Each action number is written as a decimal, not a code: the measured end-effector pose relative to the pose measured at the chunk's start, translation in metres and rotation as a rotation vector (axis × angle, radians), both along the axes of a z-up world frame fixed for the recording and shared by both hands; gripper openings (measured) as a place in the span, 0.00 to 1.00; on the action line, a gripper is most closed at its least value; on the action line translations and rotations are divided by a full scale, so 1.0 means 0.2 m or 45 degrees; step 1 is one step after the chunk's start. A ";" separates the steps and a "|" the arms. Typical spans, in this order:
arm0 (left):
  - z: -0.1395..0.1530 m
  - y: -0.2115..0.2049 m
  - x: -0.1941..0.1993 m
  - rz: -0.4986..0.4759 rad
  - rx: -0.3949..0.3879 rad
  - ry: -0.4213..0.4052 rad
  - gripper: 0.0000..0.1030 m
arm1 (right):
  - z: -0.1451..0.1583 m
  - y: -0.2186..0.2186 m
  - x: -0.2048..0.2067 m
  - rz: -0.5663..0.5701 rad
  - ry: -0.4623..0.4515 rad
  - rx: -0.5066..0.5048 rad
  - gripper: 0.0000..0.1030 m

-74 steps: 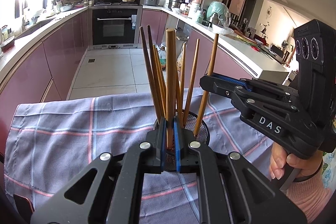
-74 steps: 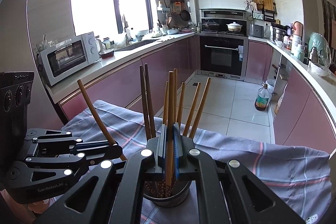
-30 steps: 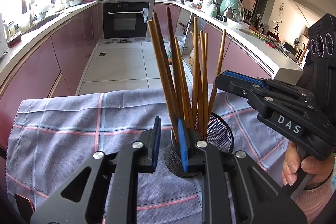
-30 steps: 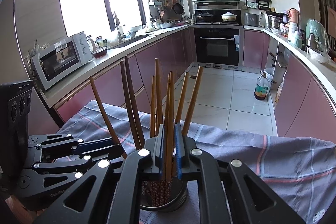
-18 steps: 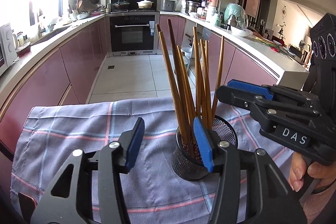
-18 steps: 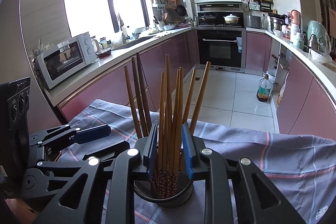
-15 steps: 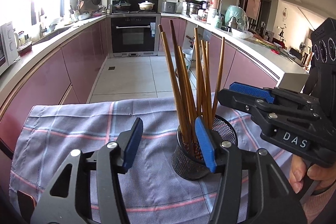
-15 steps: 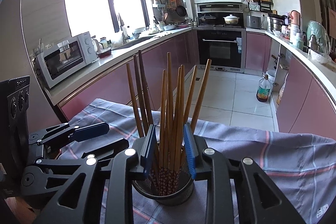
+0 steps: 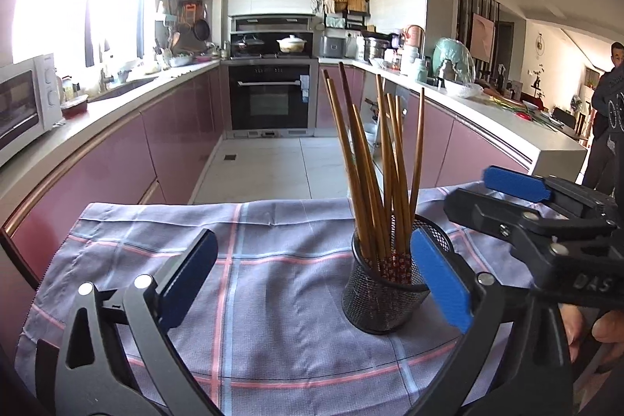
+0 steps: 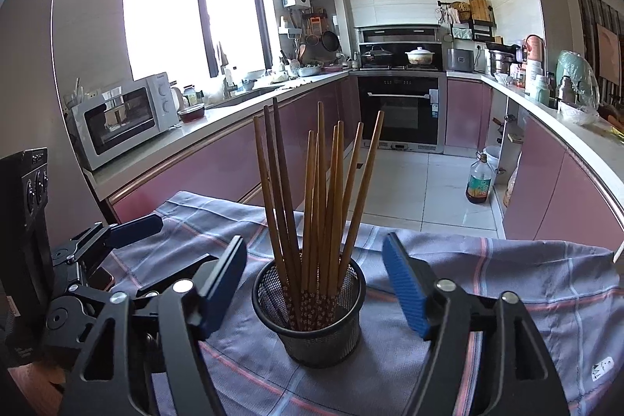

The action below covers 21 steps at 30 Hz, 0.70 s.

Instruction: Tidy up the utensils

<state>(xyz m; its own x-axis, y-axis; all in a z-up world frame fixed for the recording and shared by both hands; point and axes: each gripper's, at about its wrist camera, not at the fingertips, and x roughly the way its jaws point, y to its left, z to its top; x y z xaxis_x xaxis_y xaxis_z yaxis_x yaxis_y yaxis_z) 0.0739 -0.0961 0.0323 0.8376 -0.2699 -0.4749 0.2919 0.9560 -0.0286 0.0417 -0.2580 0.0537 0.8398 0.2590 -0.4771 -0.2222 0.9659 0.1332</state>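
A black mesh holder (image 9: 384, 293) (image 10: 312, 332) stands on a blue-grey checked cloth (image 9: 253, 283) (image 10: 507, 279). Several brown chopsticks (image 9: 370, 178) (image 10: 323, 190) stand fanned out in it, patterned ends down. My left gripper (image 9: 312, 248) is opening wide, with nothing between its blue pads (image 9: 191, 256); the holder stands just ahead of its right finger. My right gripper (image 10: 314, 252) is opening too; holder and chopsticks show between its pads (image 10: 401, 283), untouched. Each gripper also shows in the other's view: the right gripper (image 9: 503, 193) at right, the left gripper (image 10: 128, 232) at left.
The cloth's far edge drops to a tiled floor (image 10: 409, 182) between pink cabinets. A microwave (image 10: 121, 119) stands on the left counter and an oven (image 9: 269, 100) at the back. A bottle (image 10: 479, 184) stands on the floor. A person (image 9: 608, 112) stands far right.
Both grippers have let go of the chopsticks they pinched, spread their jaws wide and drawn back from the holder. The released chopsticks now stand loose in the holder.
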 end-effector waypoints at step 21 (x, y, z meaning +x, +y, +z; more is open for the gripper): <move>0.04 0.22 -0.27 0.157 -0.054 -0.138 0.95 | -0.06 0.10 -0.29 -0.072 -0.185 -0.045 0.94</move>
<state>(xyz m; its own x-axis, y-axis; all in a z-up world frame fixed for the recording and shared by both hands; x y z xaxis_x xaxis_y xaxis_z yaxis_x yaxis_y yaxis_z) 0.0191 -0.0522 0.0413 0.9113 -0.1793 -0.3706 0.1756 0.9835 -0.0441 -0.0166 -0.2386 0.0411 0.9135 0.1946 -0.3573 -0.1818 0.9809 0.0694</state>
